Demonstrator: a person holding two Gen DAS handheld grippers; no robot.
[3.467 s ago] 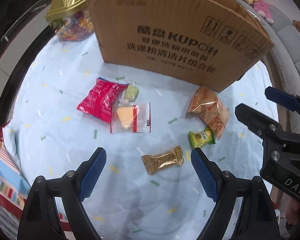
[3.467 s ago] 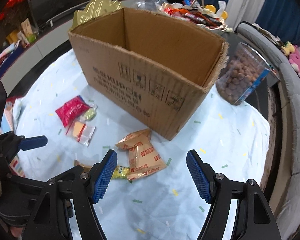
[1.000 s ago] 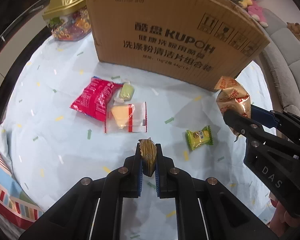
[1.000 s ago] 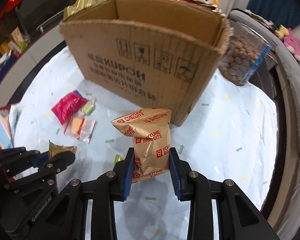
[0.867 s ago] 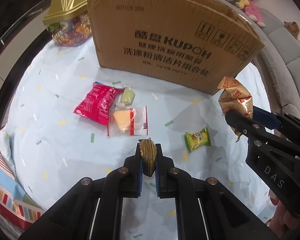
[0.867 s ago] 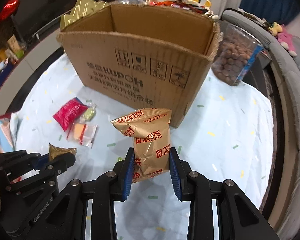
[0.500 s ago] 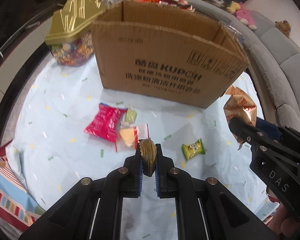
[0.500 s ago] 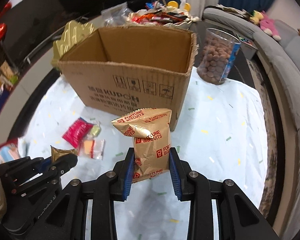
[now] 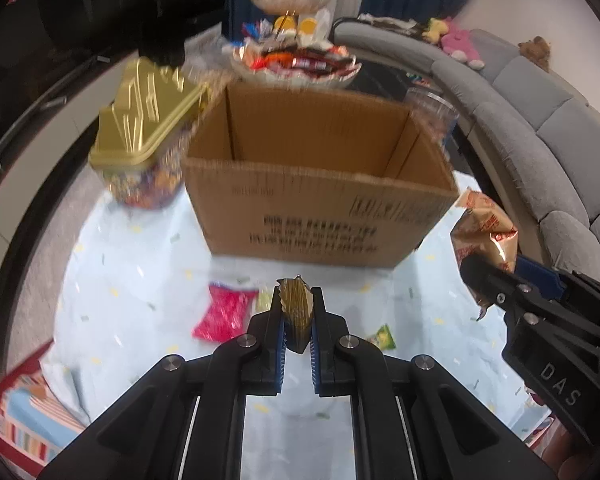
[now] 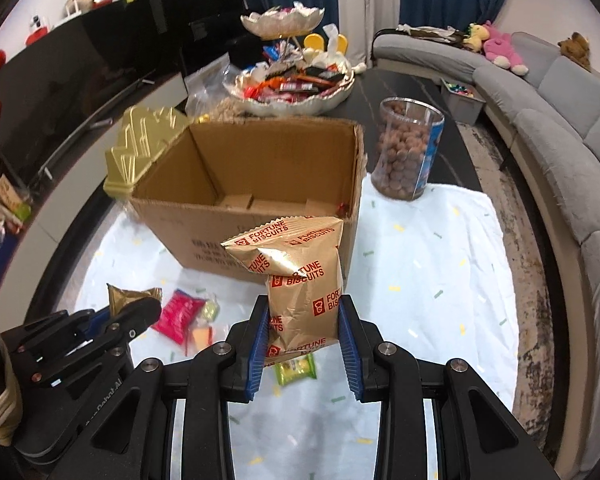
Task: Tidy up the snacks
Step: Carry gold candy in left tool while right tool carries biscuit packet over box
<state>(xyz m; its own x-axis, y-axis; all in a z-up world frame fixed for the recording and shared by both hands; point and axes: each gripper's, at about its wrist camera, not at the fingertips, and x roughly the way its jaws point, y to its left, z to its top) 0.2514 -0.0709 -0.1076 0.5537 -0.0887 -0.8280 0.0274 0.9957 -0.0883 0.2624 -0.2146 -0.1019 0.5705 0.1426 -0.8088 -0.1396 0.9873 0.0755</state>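
At the far left a gold-lidded jar (image 9: 148,128) is standing against the open cardboard box (image 9: 320,208), and below it a red packet (image 9: 224,314) is lying on the pale blue cloth (image 9: 112,280). In the middle the left gripper (image 9: 296,330) is hanging over the cloth short of the box, its blue pads pinching a gold-wrapped candy (image 9: 296,312) upright. To the right, past a green sweet (image 9: 382,338) on the cloth, the right gripper (image 10: 303,328) is clamping the lower part of a Fortune Biscuits bag (image 10: 296,280) in front of the box's near right corner.
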